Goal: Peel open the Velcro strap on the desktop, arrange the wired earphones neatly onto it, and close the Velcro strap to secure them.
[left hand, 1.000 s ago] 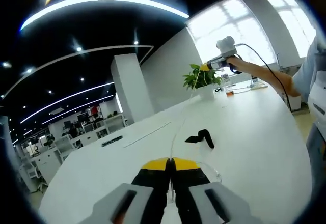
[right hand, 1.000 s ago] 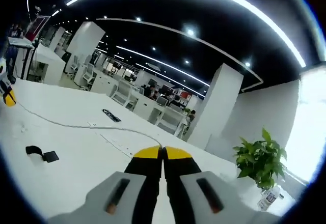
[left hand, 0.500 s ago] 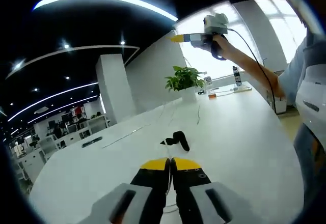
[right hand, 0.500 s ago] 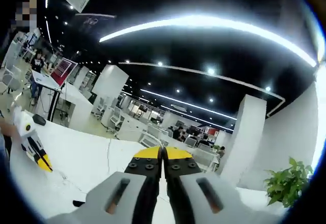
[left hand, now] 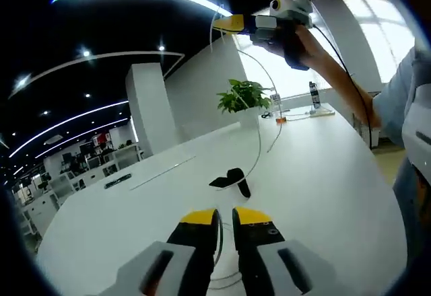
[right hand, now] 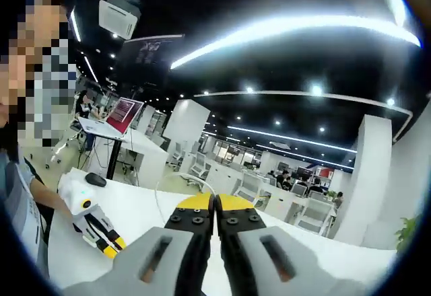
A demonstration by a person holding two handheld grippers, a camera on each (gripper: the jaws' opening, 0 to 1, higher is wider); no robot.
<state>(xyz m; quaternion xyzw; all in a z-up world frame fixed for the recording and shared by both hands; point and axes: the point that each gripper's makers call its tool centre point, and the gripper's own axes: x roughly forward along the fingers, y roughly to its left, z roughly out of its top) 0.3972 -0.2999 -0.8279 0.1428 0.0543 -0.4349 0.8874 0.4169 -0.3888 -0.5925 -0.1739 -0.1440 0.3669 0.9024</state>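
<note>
So the left gripper [left hand: 225,214] sits low over the white tabletop [left hand: 316,168], jaws a little apart, with the thin white earphone cable [left hand: 258,134] running between them and looping on the surface just under the tips. Whether the pads actually touch the wire is hard to tell. Straight ahead of it, a short way out, the black Velcro strap [left hand: 232,179] lies on the tabletop, partly curled up. The cable arcs from there up to the right gripper [left hand: 229,23], held high above and beyond the strap, jaws pressed together on the wire. A potted plant [left hand: 244,99] stands farther back, past the strap.

In the right gripper view, the right gripper's [right hand: 214,201] yellow tips are closed, cable curving off to their left.
</note>
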